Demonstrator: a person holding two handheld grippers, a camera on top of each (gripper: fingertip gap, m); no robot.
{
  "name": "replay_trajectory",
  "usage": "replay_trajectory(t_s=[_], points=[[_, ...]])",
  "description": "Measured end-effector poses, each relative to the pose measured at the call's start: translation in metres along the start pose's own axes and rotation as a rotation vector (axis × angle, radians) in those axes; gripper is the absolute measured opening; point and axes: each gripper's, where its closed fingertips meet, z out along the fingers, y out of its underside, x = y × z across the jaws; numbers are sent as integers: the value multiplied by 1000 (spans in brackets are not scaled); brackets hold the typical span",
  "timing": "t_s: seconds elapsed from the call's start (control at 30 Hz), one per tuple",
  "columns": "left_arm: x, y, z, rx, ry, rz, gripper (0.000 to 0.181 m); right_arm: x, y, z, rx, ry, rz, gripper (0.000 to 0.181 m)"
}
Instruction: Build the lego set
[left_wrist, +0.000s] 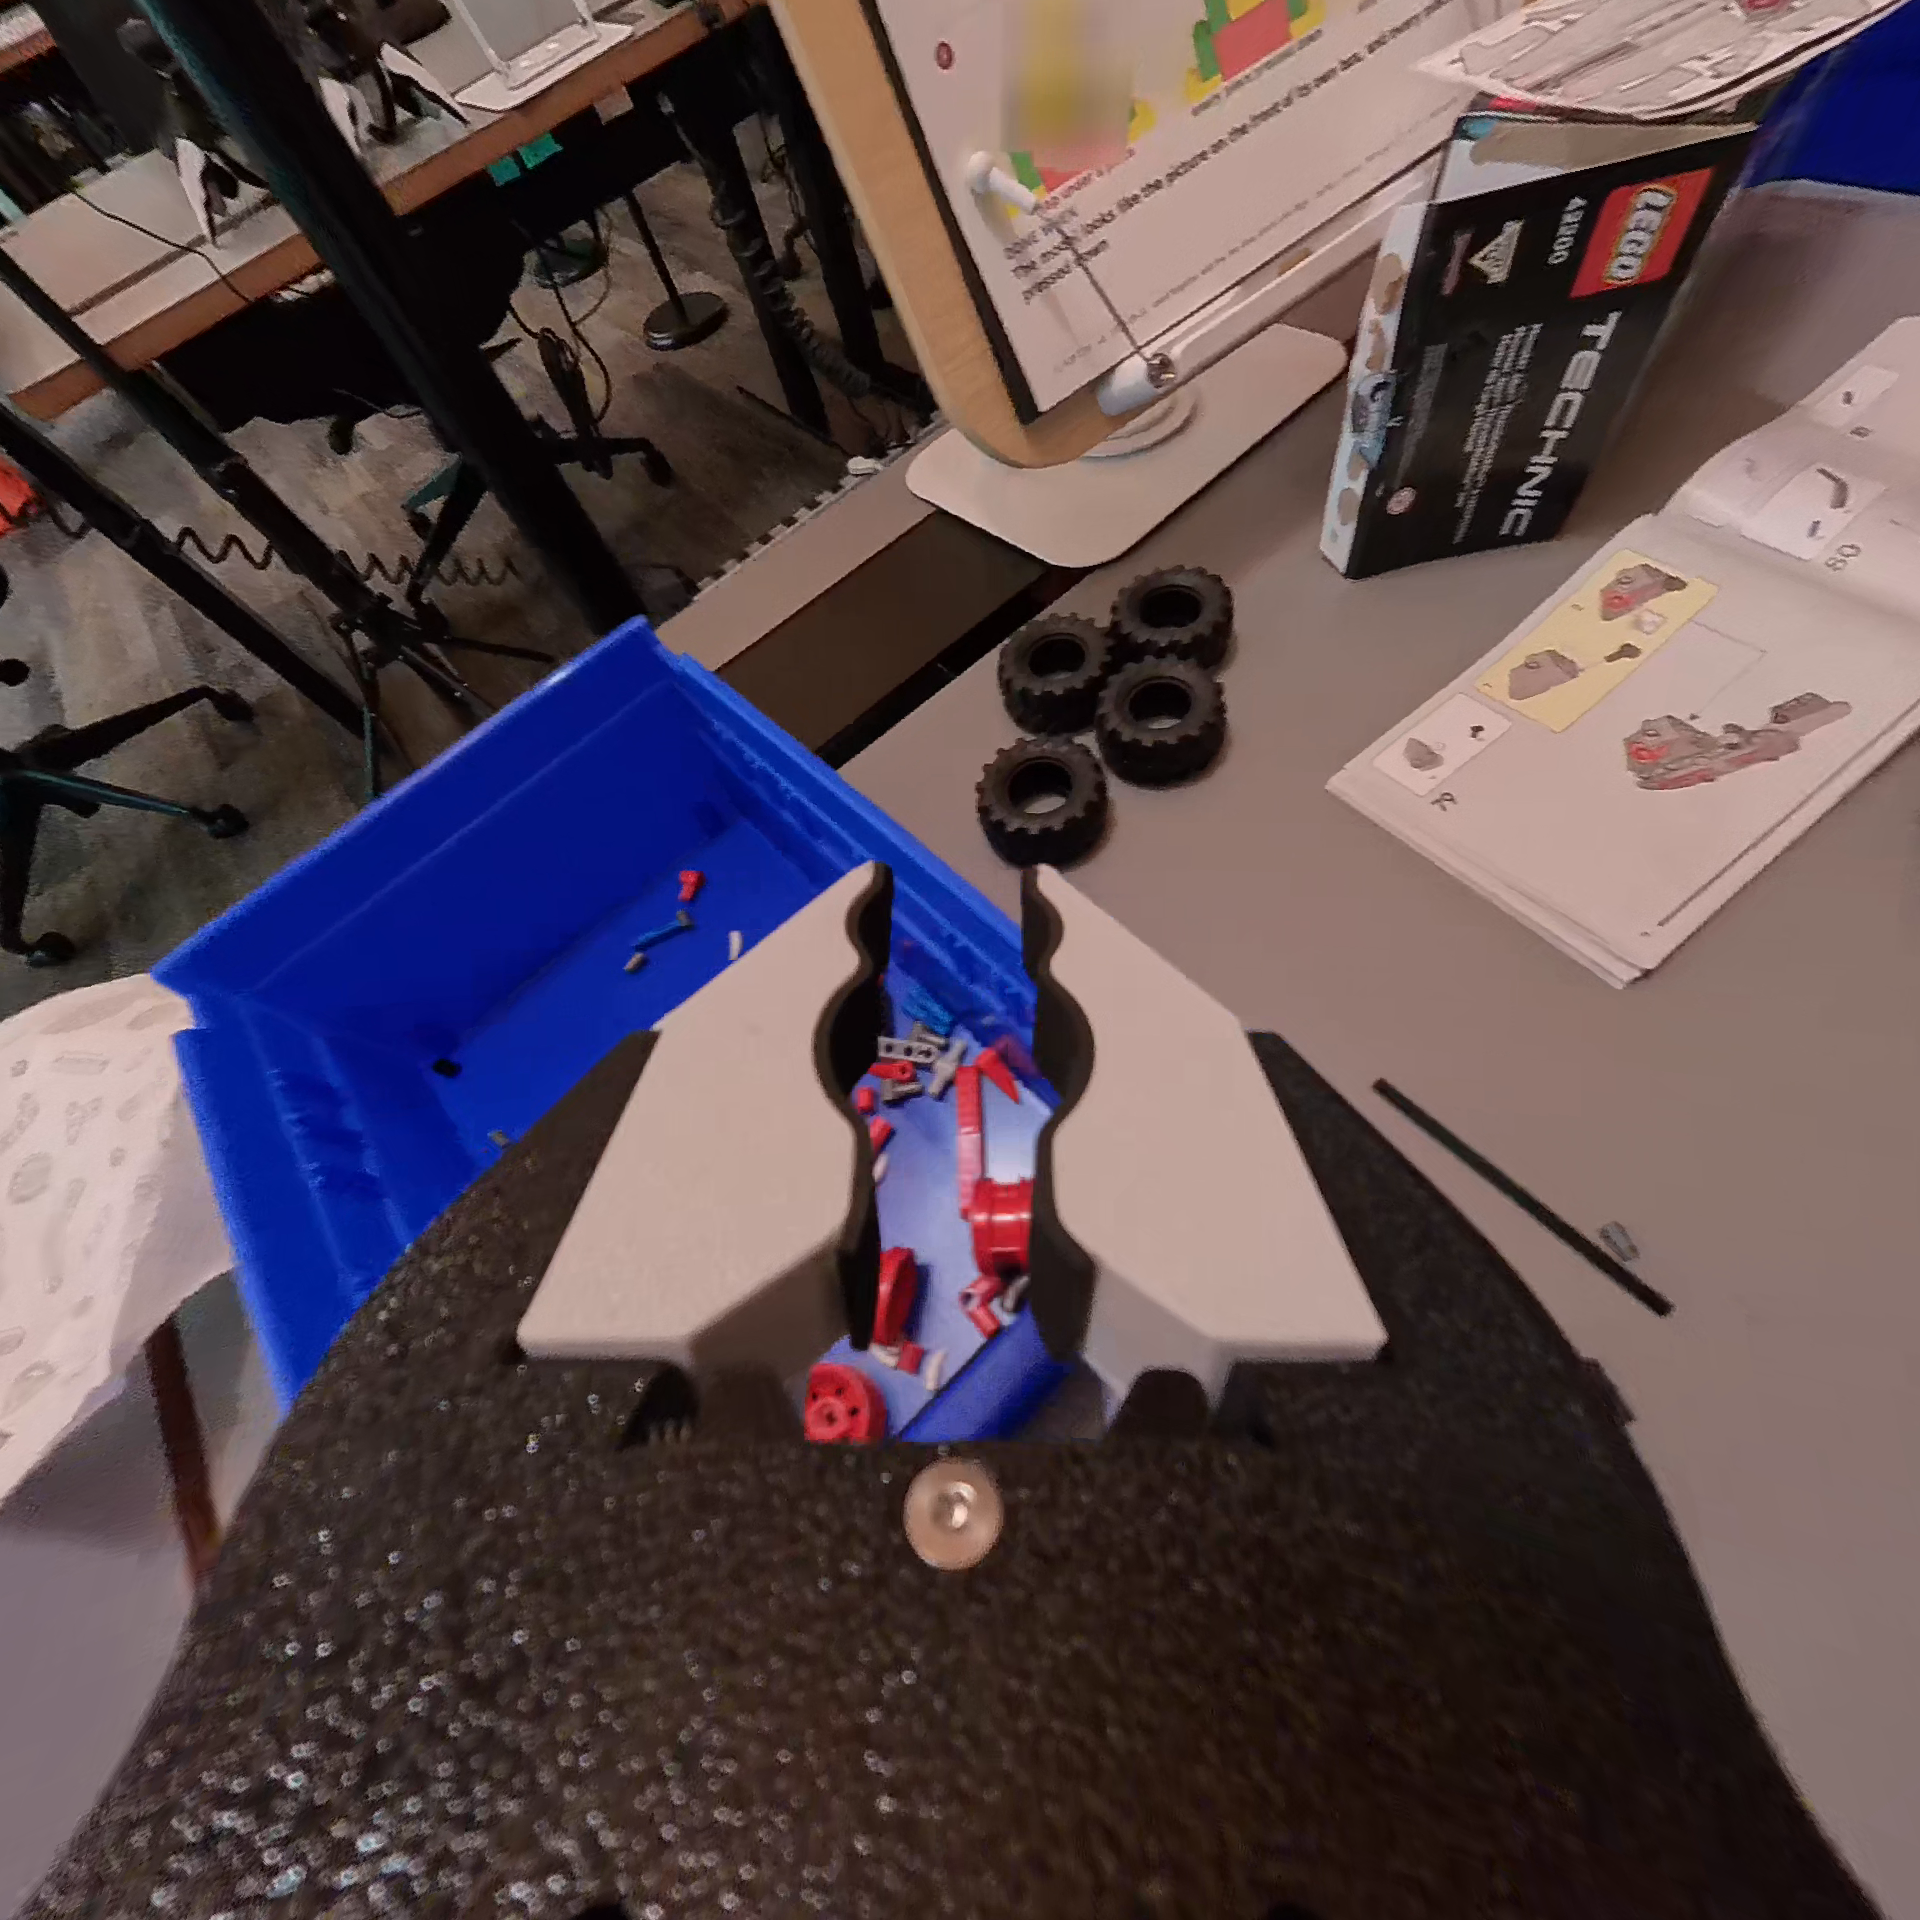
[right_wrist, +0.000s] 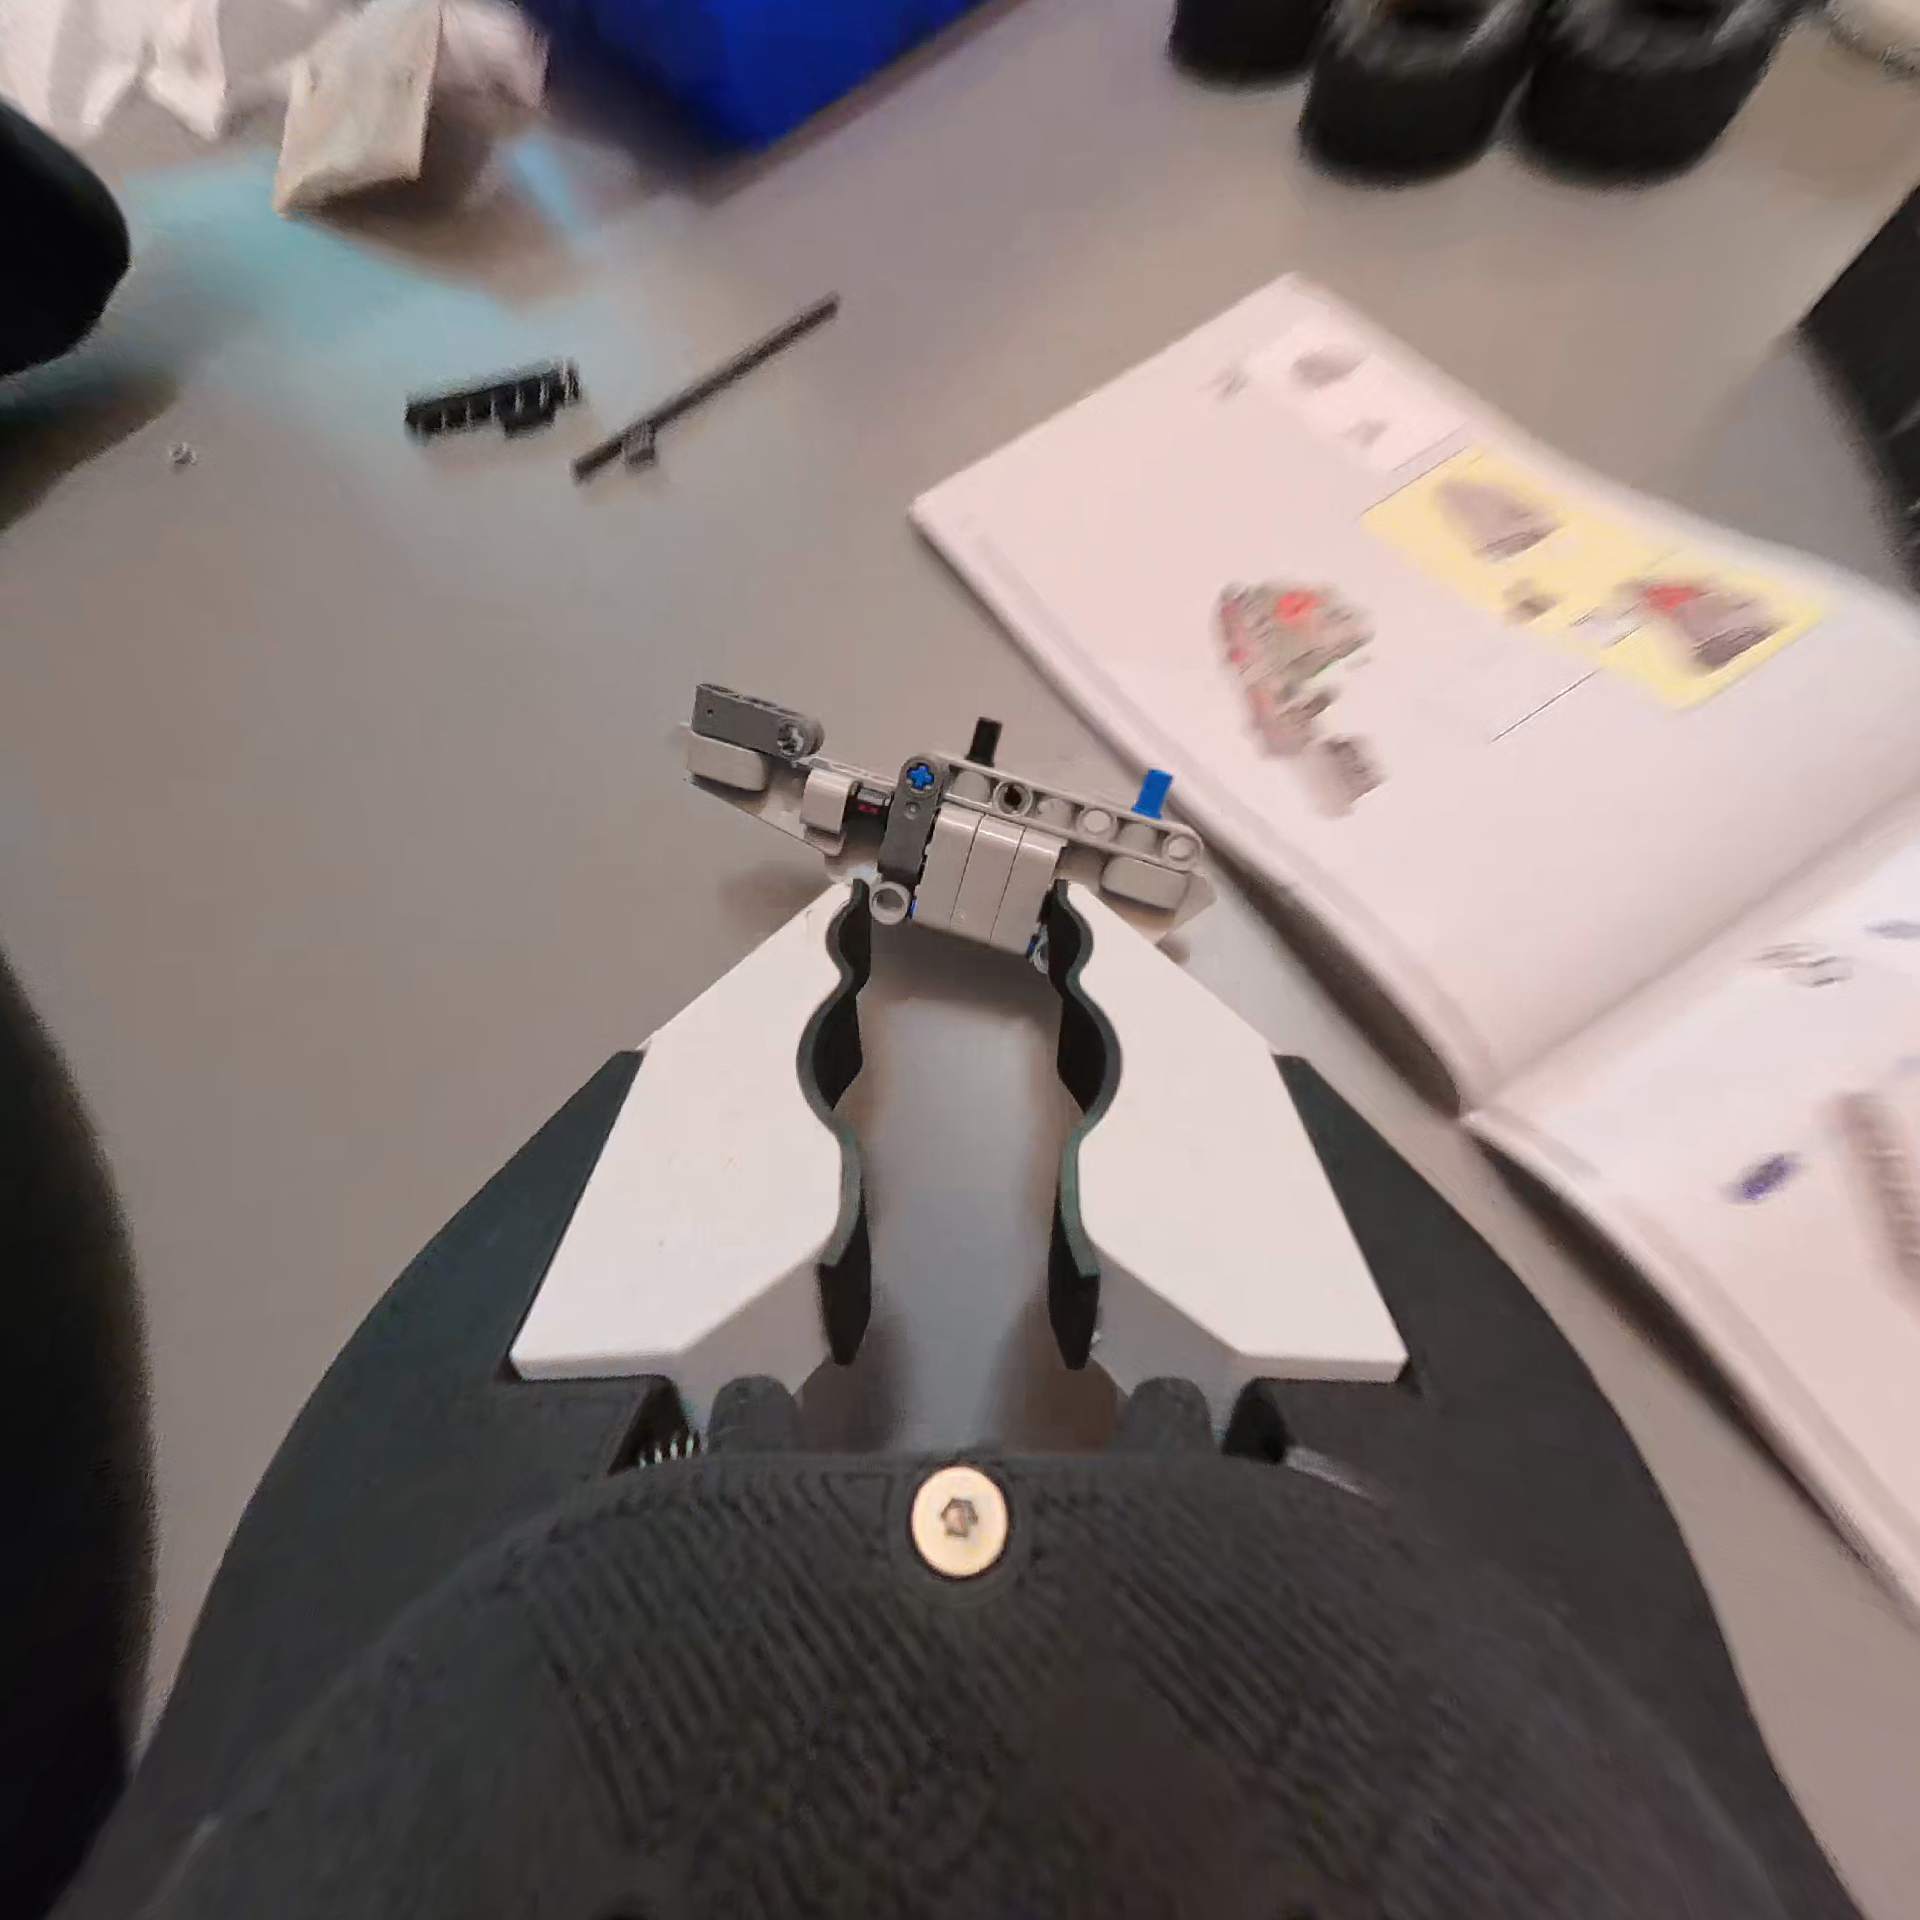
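Assembly (right_wrist: 940, 821) (grey) clamped at right gripper (right_wrist: 951, 904) fingertips, left gripper (left_wrist: 956, 894) fingers parted, empty, above blue bin (left_wrist: 436, 894)

tyres (left_wrist: 1110, 708): 4 black, at 1 o'clock of the bin | blue bin (left_wrist: 343, 997): 1 (loose parts too small to count) | instruction booklet (left_wrist: 1652, 727): 1, open | set box (left_wrist: 1538, 343): 1 | black axle (left_wrist: 1517, 1195): 1 | grey assembly (right_wrist: 935, 810): 1

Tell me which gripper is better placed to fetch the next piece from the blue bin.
Left. The left gripper is open and empty, above the blue bin of loose pieces. The right gripper is shut on the grey assembly.
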Motion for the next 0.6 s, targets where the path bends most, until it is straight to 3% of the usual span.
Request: replay_trajectory(t_s=[0.27, 0.6], points=[[56, 14, 2, -31, 55, -51, 22, 2, 23, 2, -115, 72, -48, 33], [83, 57, -18, -138, 33, -147, 22, 3, 28, -30, 23, 128, -58, 58]])
